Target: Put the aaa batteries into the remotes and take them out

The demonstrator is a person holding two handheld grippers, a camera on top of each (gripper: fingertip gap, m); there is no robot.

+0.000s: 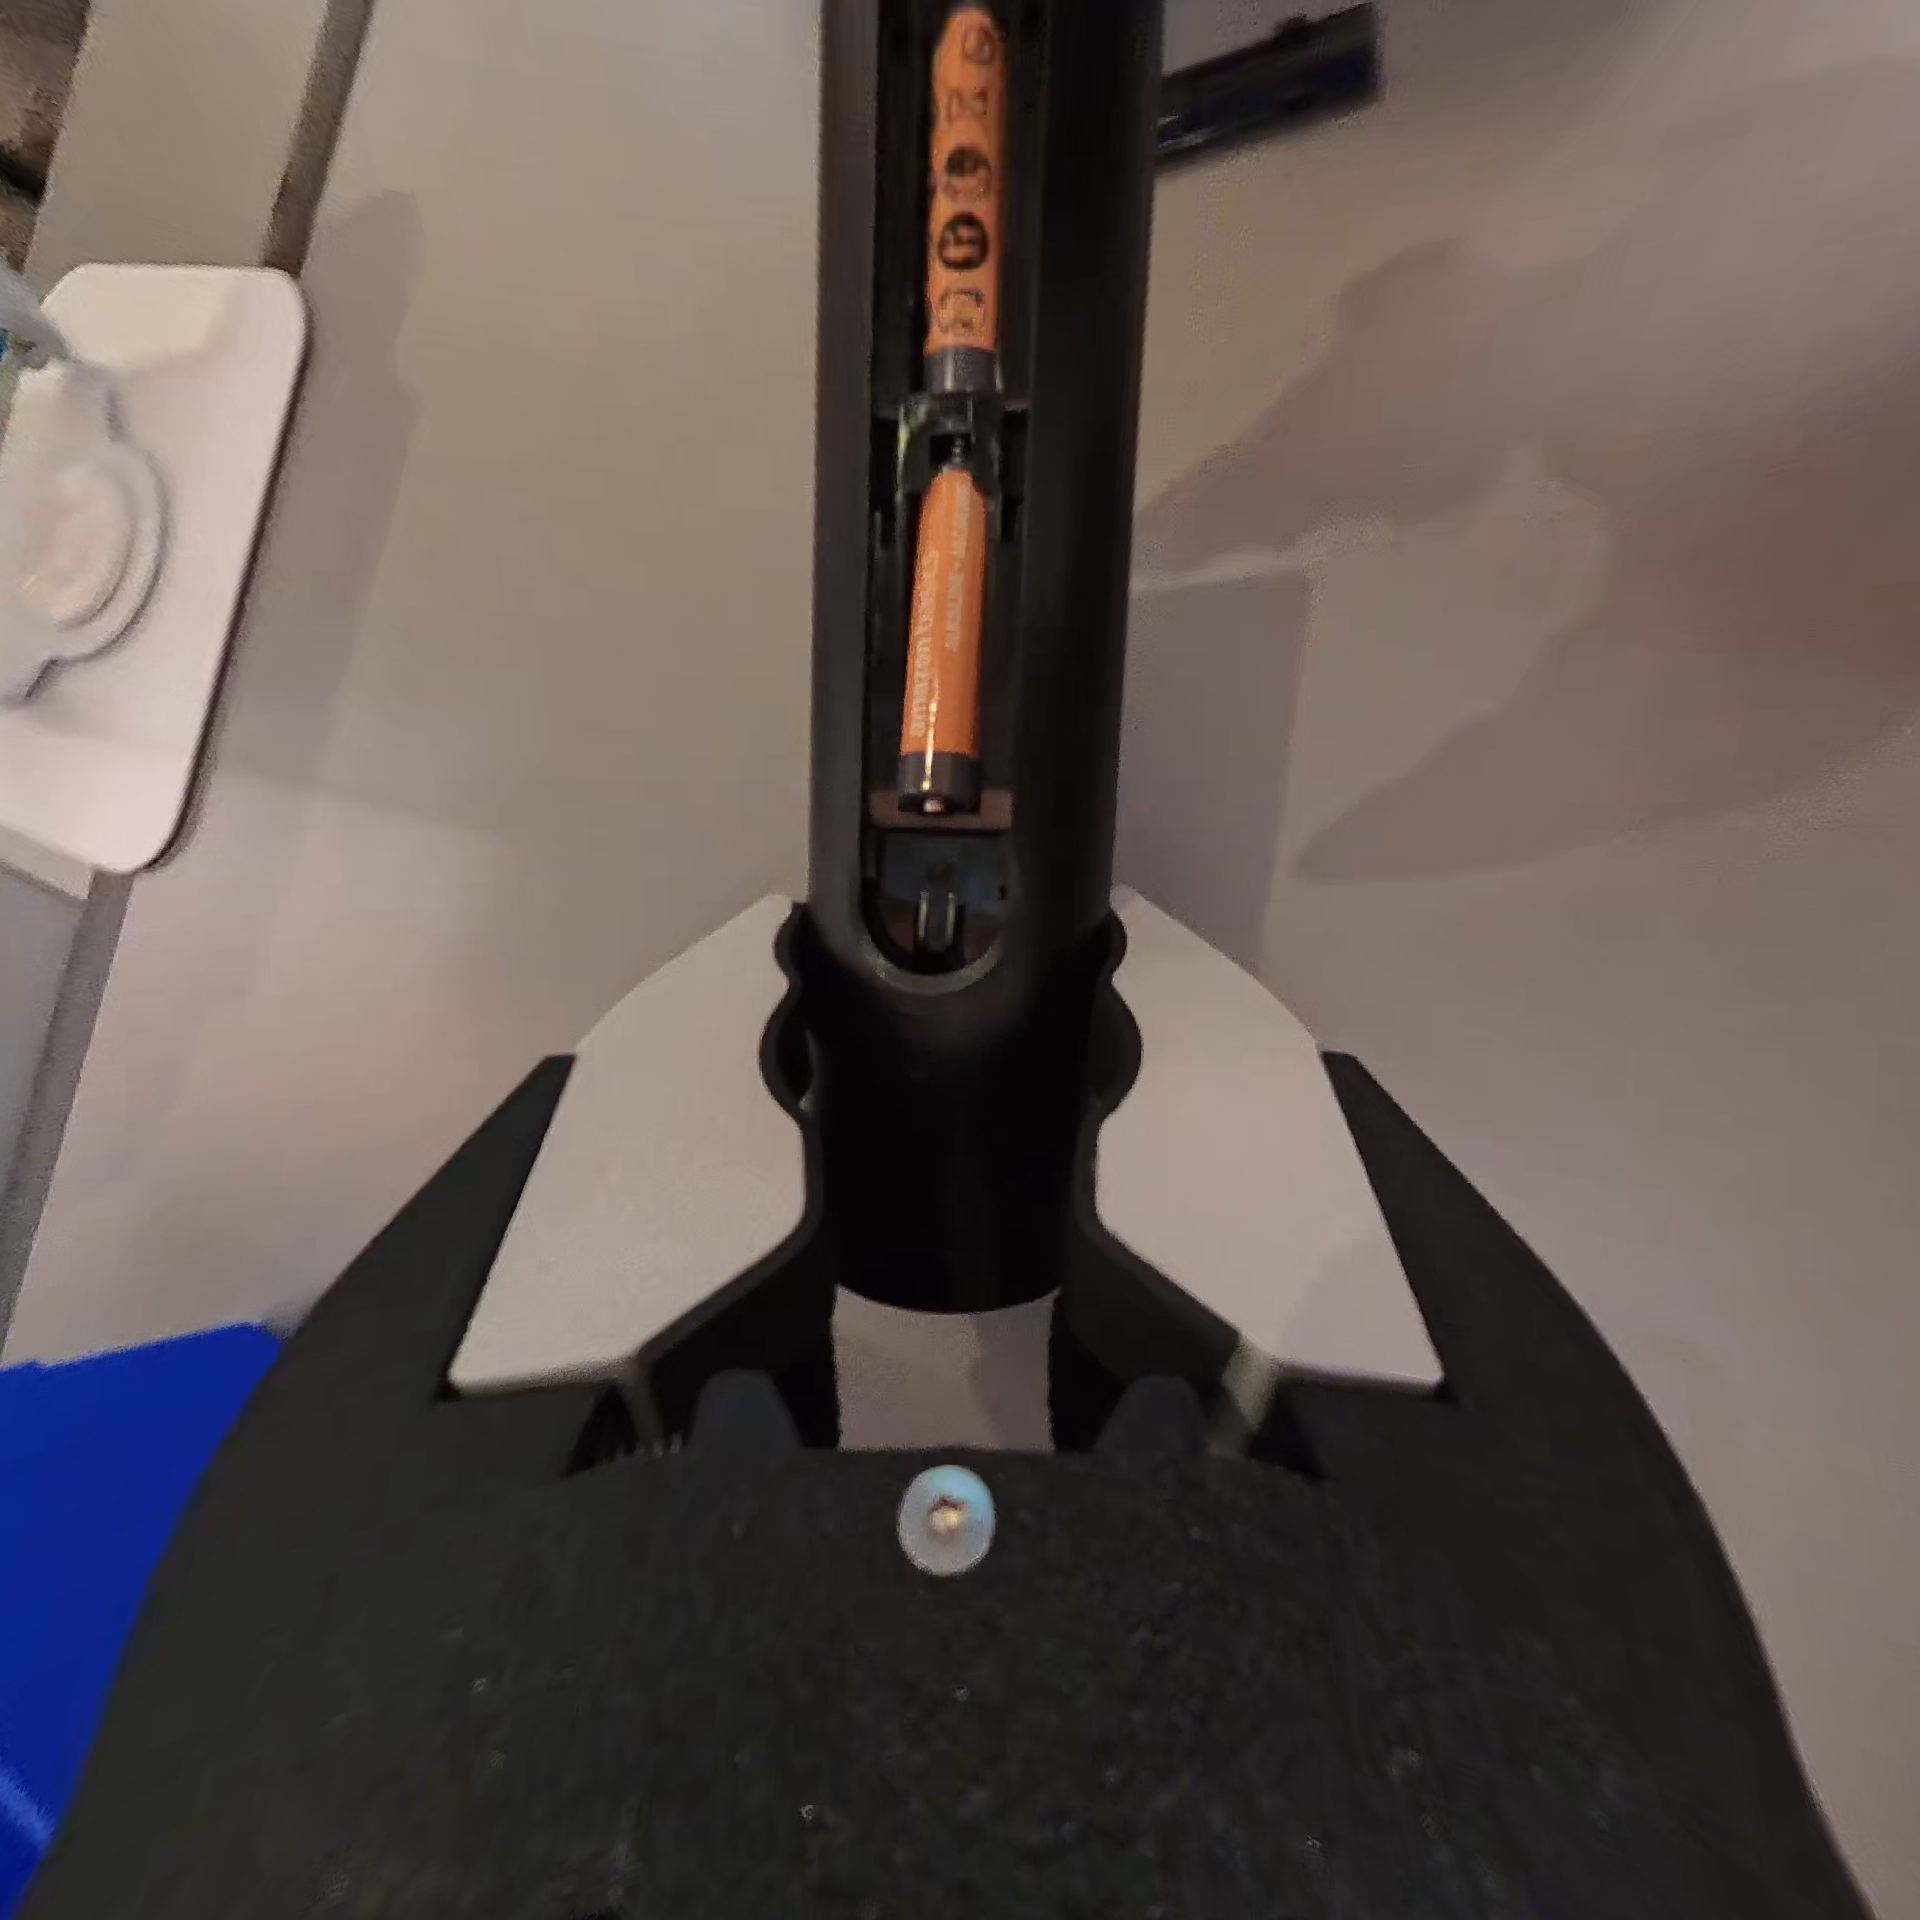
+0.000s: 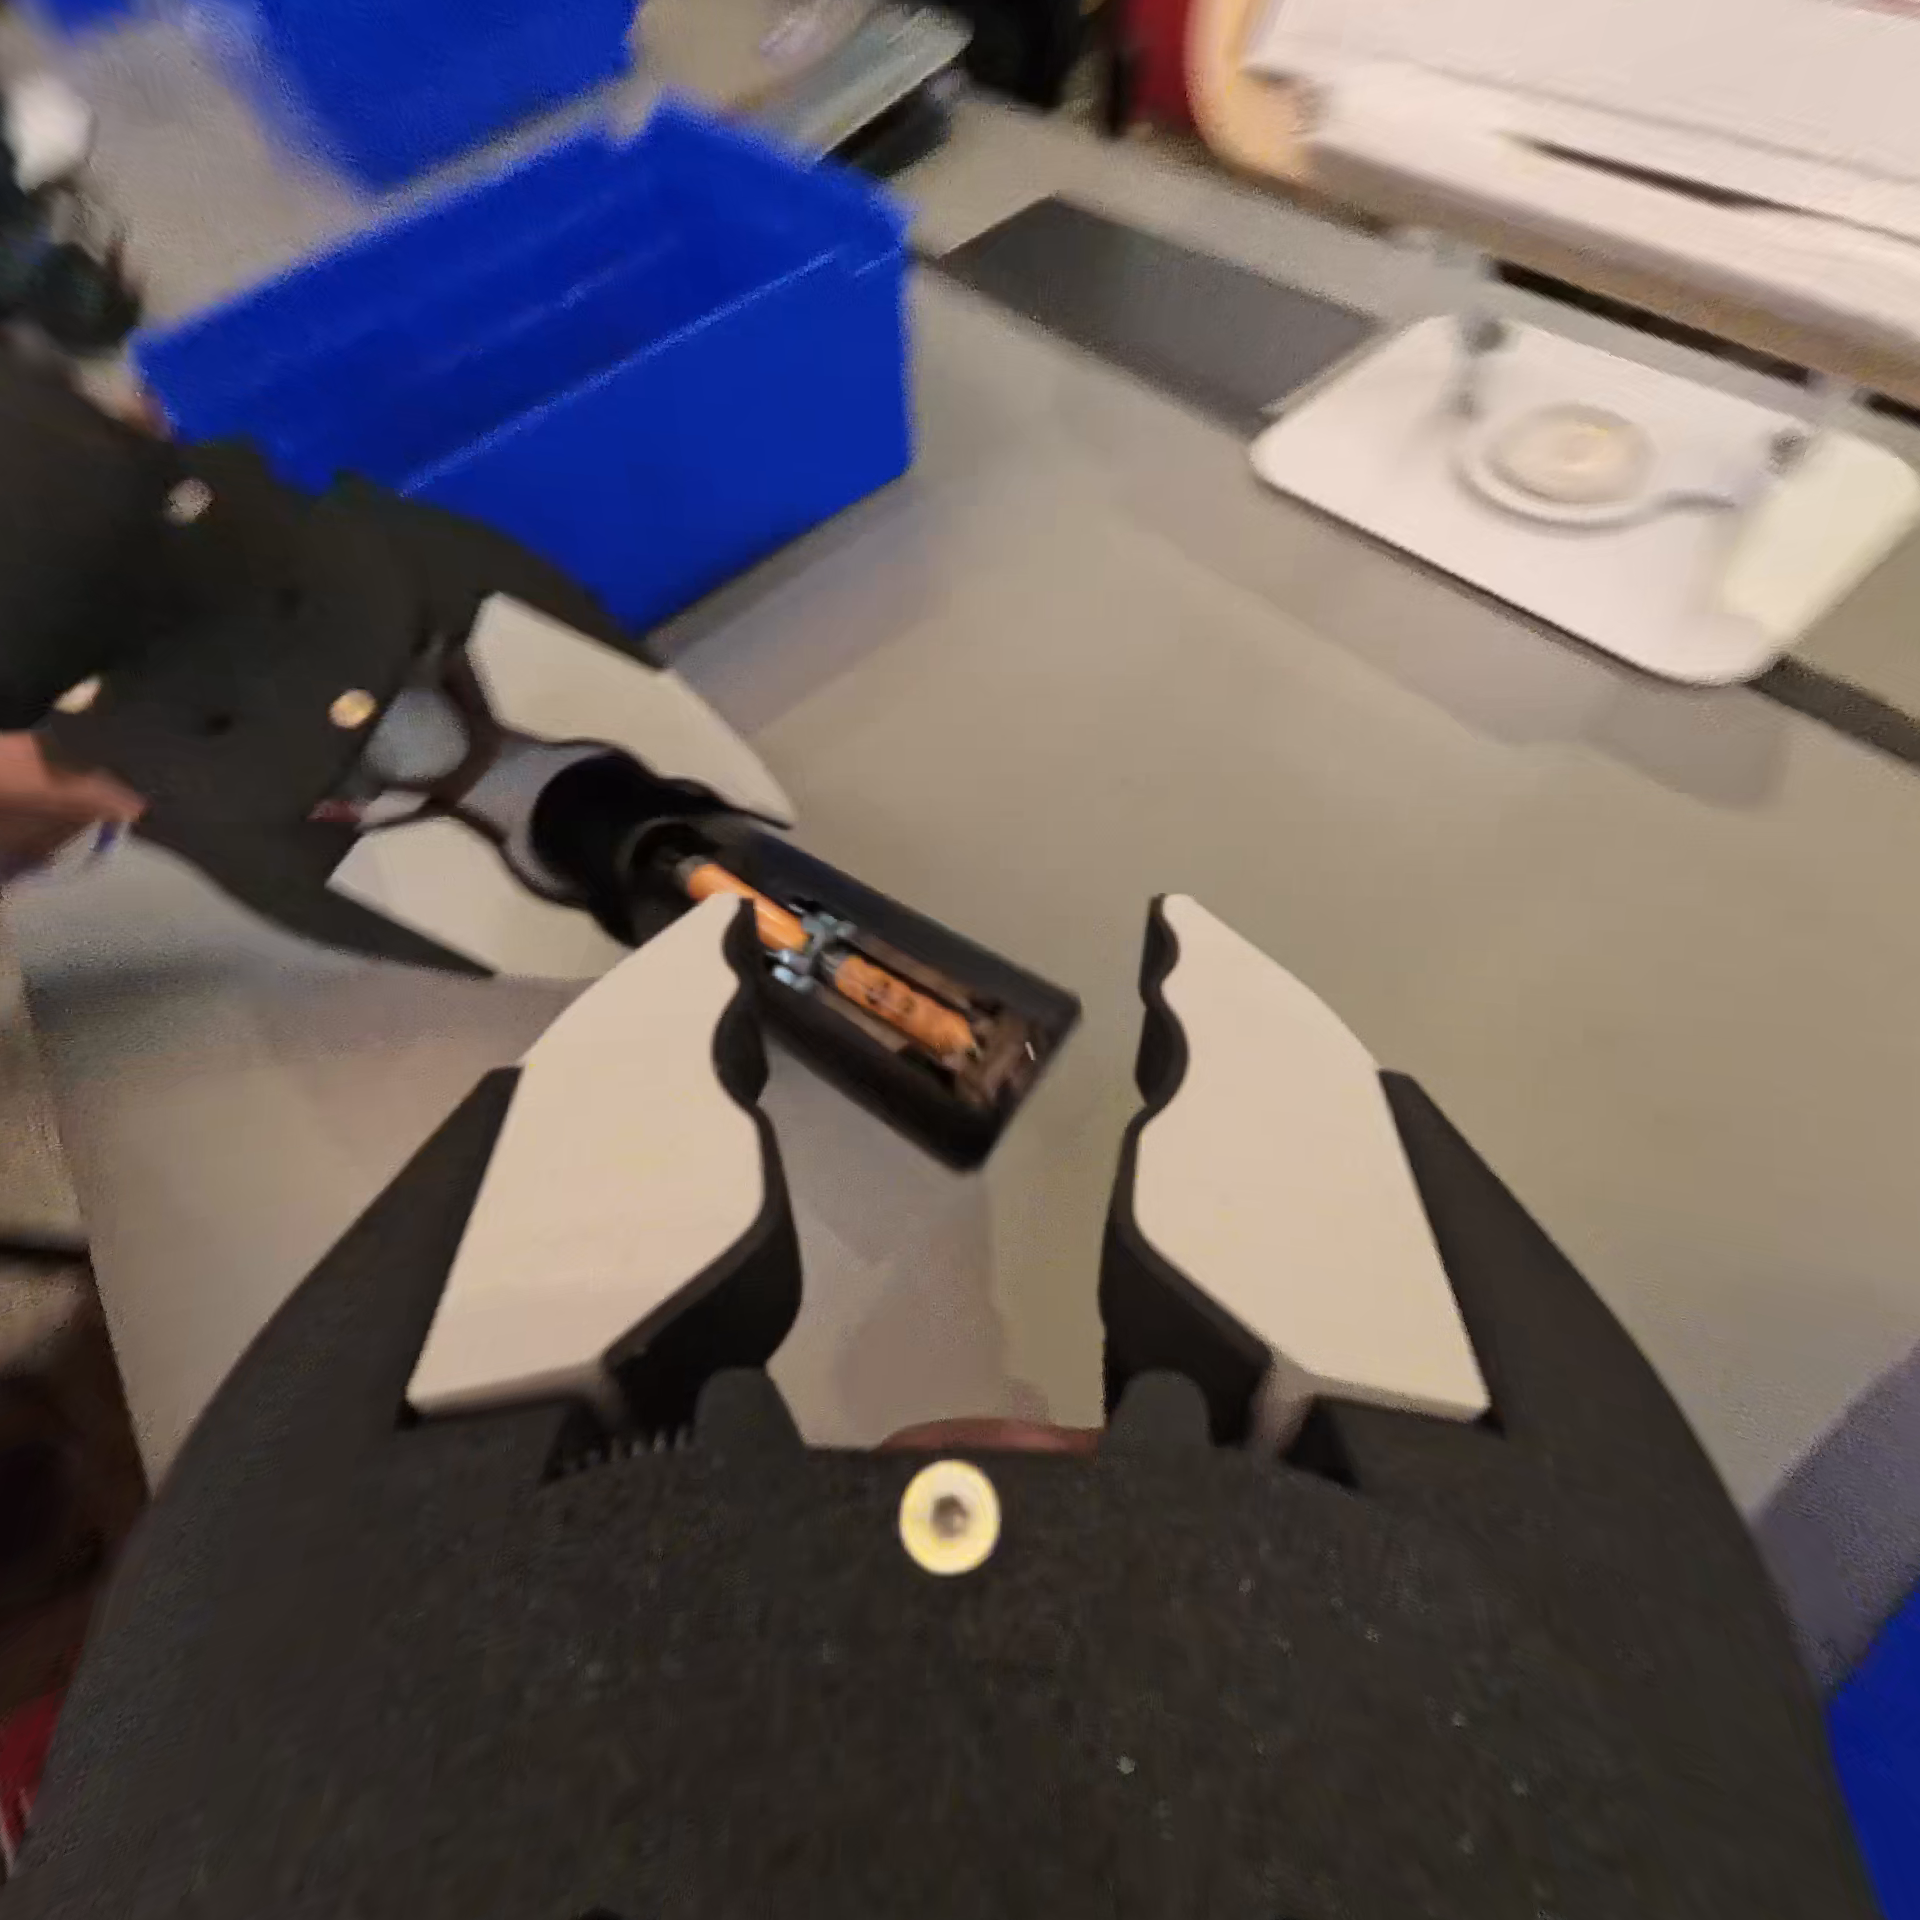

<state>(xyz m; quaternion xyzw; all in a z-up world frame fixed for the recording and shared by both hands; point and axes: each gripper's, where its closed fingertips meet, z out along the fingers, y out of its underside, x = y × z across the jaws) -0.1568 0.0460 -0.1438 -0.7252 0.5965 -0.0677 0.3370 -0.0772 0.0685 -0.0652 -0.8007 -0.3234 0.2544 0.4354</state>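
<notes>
My left gripper (image 1: 951, 966) is shut on the near end of a black remote (image 1: 1091, 520), which points away from me with its battery bay open. Two orange AAA batteries lie end to end in the bay: a near one (image 1: 940, 644) and a far one (image 1: 966, 208). In the right wrist view the same remote (image 2: 935, 1081) lies low over the grey table, held by the left gripper (image 2: 634, 831), with the batteries (image 2: 883, 997) showing. My right gripper (image 2: 945, 935) is open and empty, just above and in front of the remote's free end.
A blue bin (image 2: 582, 343) stands behind the left gripper. A white stand base (image 2: 1538, 540) sits at the table's far right; it also shows in the left wrist view (image 1: 156, 561). A dark flat object (image 1: 1268, 94) lies beyond the remote. My right fingertips sit around 12 centimeters from my left ones.
</notes>
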